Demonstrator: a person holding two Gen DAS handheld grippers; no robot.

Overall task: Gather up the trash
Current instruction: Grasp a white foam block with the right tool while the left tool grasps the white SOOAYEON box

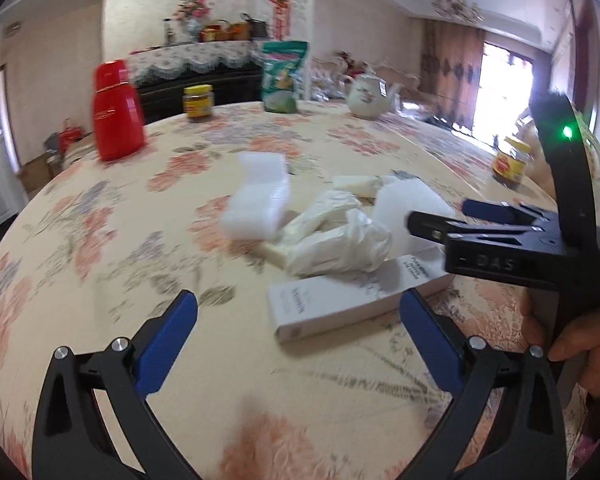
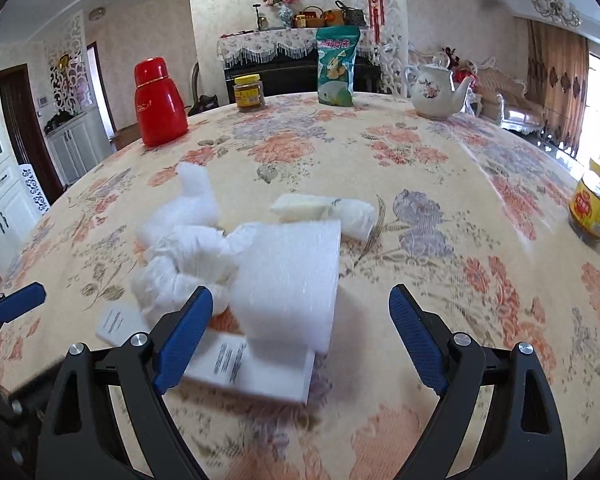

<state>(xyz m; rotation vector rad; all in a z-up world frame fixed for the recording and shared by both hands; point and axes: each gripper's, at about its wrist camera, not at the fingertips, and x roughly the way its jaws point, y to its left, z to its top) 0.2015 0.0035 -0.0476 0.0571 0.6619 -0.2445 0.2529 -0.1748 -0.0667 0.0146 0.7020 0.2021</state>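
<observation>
Right wrist view showed the white foam block (image 2: 292, 280) resting on the flat white box (image 2: 256, 364), at twelve o'clock between the right gripper (image 2: 300, 340)'s spread, empty fingers. The box's long axis ran from ten to four o'clock. The left gripper (image 1: 298, 344), likewise open and empty, sat farther back.

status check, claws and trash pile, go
Left claw open, empty. Right claw open, empty, nearing foam block. Crumpled plastic and flat box untouched. Nothing blocking.
</observation>
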